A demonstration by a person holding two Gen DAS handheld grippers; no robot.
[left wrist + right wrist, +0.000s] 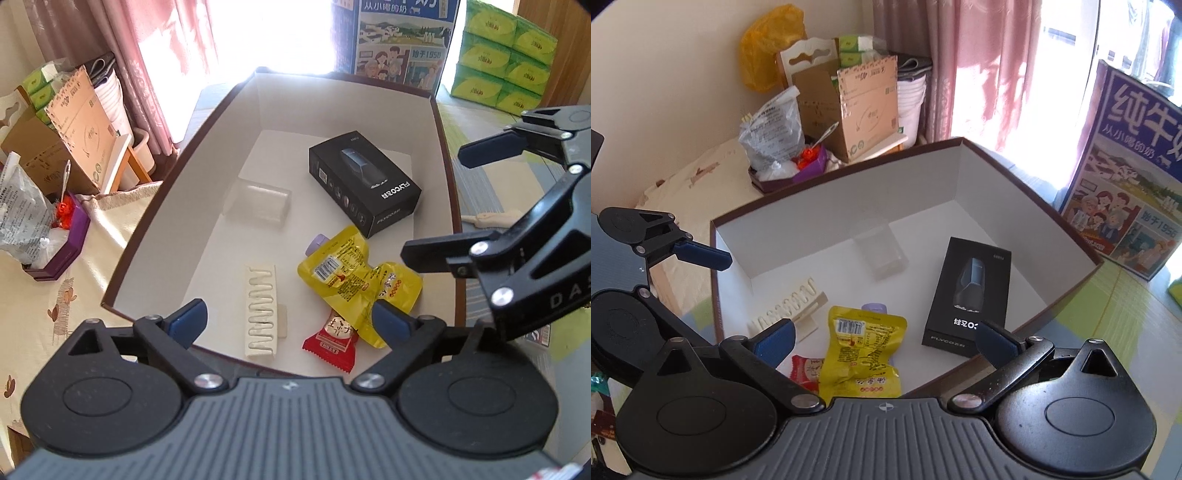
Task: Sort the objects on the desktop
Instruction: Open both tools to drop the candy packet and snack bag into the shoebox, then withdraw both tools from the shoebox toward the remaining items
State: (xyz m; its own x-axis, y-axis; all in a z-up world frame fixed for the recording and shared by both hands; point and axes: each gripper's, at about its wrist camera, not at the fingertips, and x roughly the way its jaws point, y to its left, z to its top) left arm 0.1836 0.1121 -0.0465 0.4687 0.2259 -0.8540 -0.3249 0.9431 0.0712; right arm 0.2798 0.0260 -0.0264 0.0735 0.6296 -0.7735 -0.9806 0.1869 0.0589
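A: Where is there room in the box (441,122)?

B: The far end and the left strip — bare floor beyond the clear case (258,203) and black carton (364,182).

A: And the near end?

B: Crowded — rack (260,312), yellow pouch (354,284) and red candy (332,345) lie close together, with walls all round.

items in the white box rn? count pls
5. Black shaver box far right; clear plastic case far left; cream wavy rack near left; yellow pouch near right, overlapping the red candy. More may hide beneath.
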